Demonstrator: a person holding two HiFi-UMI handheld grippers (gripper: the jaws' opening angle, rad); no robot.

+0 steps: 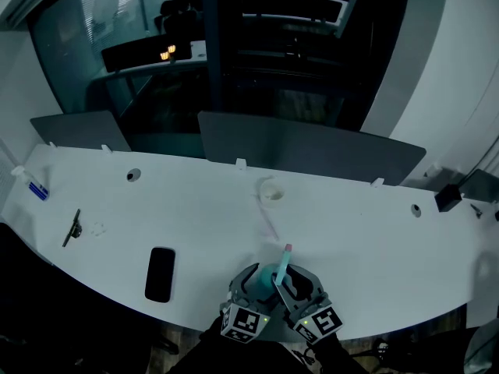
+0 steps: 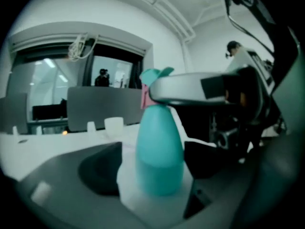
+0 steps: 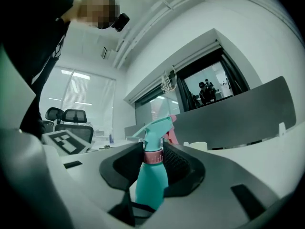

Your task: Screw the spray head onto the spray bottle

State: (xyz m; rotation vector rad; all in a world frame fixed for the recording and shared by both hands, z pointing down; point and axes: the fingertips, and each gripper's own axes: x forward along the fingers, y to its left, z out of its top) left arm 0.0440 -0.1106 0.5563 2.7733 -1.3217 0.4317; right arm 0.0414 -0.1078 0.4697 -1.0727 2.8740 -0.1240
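Lower centre, head view: the spray bottle (image 1: pixel 267 279), probably light, slick plastic, is standing free between the spread jaws of the left gripper (image 2: pixel 152 163); the right gripper (image 3: pixel 153 159) is pinching the spray head (image 3: pixel 155 132) at its pink collar (image 3: pixel 153 155), likely the firmest hold.

A long white surface (image 1: pixel 351 232) carries a black phone (image 1: pixel 160 273) lying flat near its front edge, left of centre. Toward the left end lies a slim dark tool (image 1: pixel 72 227), with a small clear round piece (image 1: pixel 97 228) just beside it. A white and blue item (image 1: pixel 33 185) sits at the left edge. A small white round container (image 1: pixel 271 192) stands near the back edge, about midway. Two round cable holes (image 1: pixel 133 175) (image 1: pixel 415 210) pierce the surface. Grey partition panels (image 1: pixel 312 150) line the back edge. A black object (image 1: pixel 448 199) sits at the right end.
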